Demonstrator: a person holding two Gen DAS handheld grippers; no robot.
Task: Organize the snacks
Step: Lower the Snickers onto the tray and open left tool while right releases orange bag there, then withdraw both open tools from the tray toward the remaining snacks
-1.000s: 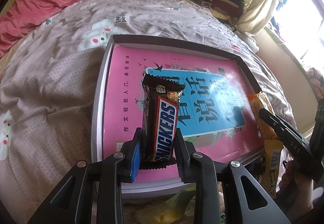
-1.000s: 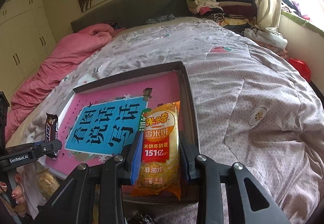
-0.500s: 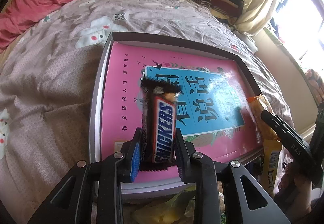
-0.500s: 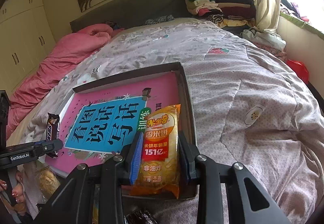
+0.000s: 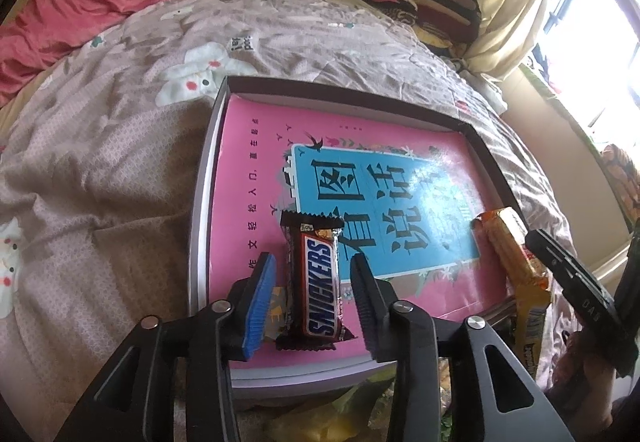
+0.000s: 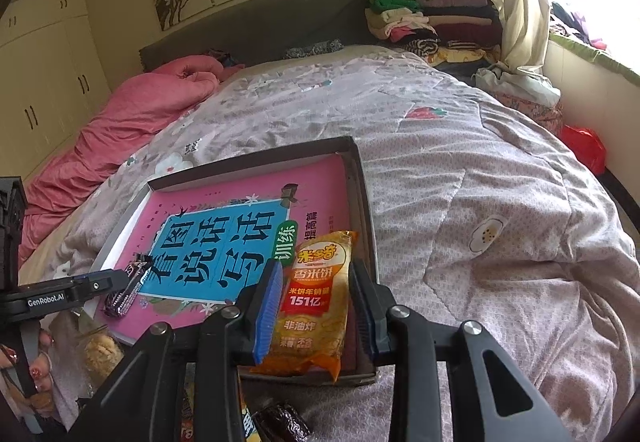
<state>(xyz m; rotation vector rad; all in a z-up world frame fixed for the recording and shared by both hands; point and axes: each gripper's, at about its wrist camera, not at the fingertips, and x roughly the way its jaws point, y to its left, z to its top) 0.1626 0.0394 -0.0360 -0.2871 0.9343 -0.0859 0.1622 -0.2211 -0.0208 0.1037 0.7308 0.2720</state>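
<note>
We had the shallow box [image 5: 204, 178] sitting on the quilt [image 5: 100, 170], with a pink book [image 5: 248, 170] lying flat inside it. Our left gripper [image 5: 314, 268] had just been opening, and its jaws stood apart with a gap on both sides of the chocolate bar [image 5: 318, 282], which lay flat on the book near the near left corner, between the pads but not pinched. Over on the right, our right gripper [image 6: 316, 296] had its jaws closed on the orange rice cracker pack [image 6: 316, 302], held at the near right edge of the box, its lower end hanging over the near rim. From the right camera we could see the chocolate bar [image 6: 128, 290] off to the left beside the other gripper's finger. A pink blanket [image 6: 132, 110] was bunched up at the far left of the bed, and folded clothes [image 6: 420, 18] were stacked at the far right by the curtain [image 6: 516, 2].
</note>
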